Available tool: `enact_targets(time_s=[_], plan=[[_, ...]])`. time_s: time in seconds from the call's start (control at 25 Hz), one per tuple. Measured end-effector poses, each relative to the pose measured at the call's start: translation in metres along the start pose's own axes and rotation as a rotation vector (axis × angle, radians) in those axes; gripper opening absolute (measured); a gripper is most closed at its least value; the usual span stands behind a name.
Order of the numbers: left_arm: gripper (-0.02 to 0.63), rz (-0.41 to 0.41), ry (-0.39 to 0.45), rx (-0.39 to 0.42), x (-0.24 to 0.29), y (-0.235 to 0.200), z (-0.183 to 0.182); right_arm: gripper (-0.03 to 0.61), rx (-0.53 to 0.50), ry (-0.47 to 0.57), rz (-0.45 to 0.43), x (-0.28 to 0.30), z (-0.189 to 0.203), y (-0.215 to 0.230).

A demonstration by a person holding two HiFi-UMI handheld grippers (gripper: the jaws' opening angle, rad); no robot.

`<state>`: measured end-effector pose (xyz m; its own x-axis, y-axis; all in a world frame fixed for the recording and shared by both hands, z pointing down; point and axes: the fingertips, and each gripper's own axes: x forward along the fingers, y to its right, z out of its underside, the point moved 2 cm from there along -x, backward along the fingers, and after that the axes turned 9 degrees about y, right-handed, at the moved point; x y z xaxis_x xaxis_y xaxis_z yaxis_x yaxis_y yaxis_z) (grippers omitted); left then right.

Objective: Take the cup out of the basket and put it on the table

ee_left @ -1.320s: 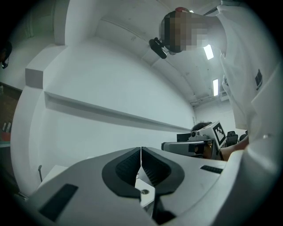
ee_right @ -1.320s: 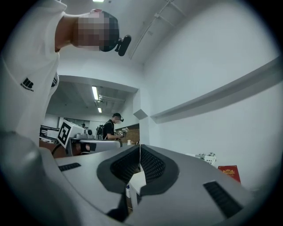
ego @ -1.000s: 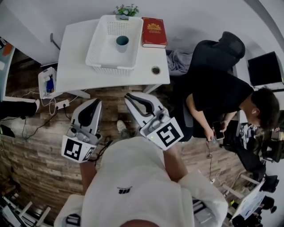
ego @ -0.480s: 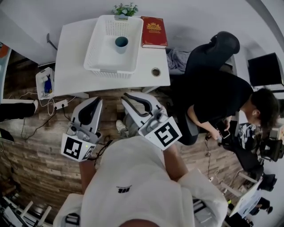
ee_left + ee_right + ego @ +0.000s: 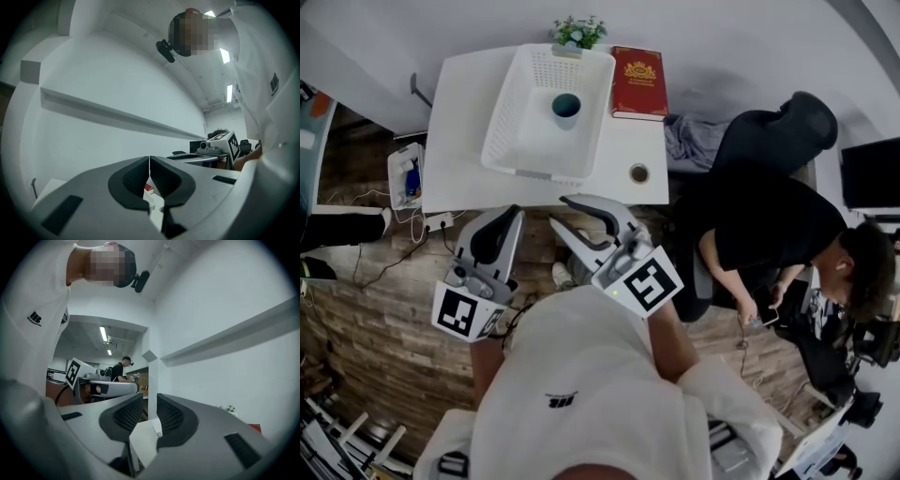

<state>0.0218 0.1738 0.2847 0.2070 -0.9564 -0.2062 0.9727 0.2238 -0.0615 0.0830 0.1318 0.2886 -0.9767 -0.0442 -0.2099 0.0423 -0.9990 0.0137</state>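
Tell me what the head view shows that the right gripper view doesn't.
Only the head view shows the cup standing in the basket, and a seated person in black. Only the right gripper view shows ceiling lights, and it looks straight between the jaws of the right gripper, which are slightly apart, have just been opening and have nothing between them. Both show the left gripper, the plant and the red book.
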Motion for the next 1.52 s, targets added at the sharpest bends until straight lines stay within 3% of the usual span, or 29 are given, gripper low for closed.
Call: enact_targets(time_s=[0.4,0.52,0.6,0.92,1.52], plan=[[0.015,-0.033,-0.010,0.018,0.042,-0.020,0.006,0.127,0.001,-0.018,-0.069,0.009,0.006,0.038],[0.015,-0.049,-0.011,0.029,0.050,-0.023,0.005,0.129,-0.059,-0.138,-0.129,0.003,0.019,0.046],[0.015,-0.061,-0.010,0.033,0.054,-0.025,0.005,0.129,-0.074,-0.163,-0.151,0.003,0.021,0.051],[0.015,-0.080,-0.030,0.052,0.064,-0.033,0.011,0.129,0.030,0.030,-0.080,0.022,-0.002,0.072],[0.014,0.004,-0.033,0.011,0.090,-0.087,0.028,0.126,0.012,0.005,0.000,0.063,0.014,0.105]])
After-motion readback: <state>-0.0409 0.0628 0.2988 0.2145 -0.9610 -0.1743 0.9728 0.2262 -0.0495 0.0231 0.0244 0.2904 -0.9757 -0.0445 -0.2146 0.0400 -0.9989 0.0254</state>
